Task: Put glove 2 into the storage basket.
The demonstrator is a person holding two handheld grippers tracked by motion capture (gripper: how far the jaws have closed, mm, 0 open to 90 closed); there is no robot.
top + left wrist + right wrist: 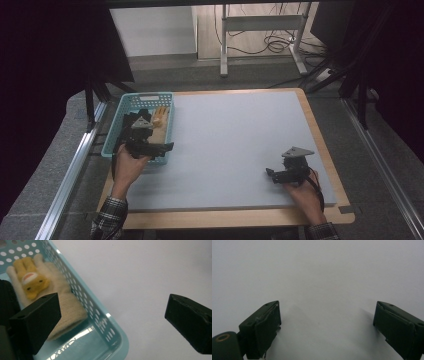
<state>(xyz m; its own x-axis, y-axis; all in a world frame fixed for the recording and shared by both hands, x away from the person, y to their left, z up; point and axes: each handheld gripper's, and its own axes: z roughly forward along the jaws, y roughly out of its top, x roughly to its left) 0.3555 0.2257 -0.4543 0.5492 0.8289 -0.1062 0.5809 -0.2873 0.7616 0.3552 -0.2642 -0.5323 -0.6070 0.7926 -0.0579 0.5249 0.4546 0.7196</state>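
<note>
The left gripper [159, 148] hangs over the near right corner of the light-blue perforated basket [113, 131], which stands at the left edge of the grey table mat [235, 135]. Its jaws stand wide apart and hold nothing; in the left gripper view one jaw is over the basket interior and the other over the bare mat, so the basket's right wall [100, 315] runs between them. The cream knitted glove [56, 296] lies inside the basket against that wall, cuff toward the near corner, fingers toward the far end. A small yellow plush animal [30, 280] lies on the glove's finger end. A dark item occupies the left part of the basket; what it is cannot be told. In the high view the glove [160, 120] sits in the right half of the basket, just beyond the left gripper. The right gripper [272, 175] hovers low over the near right area of the mat, well apart from the basket, its jaws also wide apart and empty; the right gripper view shows plain mat between and ahead of them. The middle of the mat between the two grippers is open surface. The mat's wooden border [320, 130] is exposed along the right and near edges.
</note>
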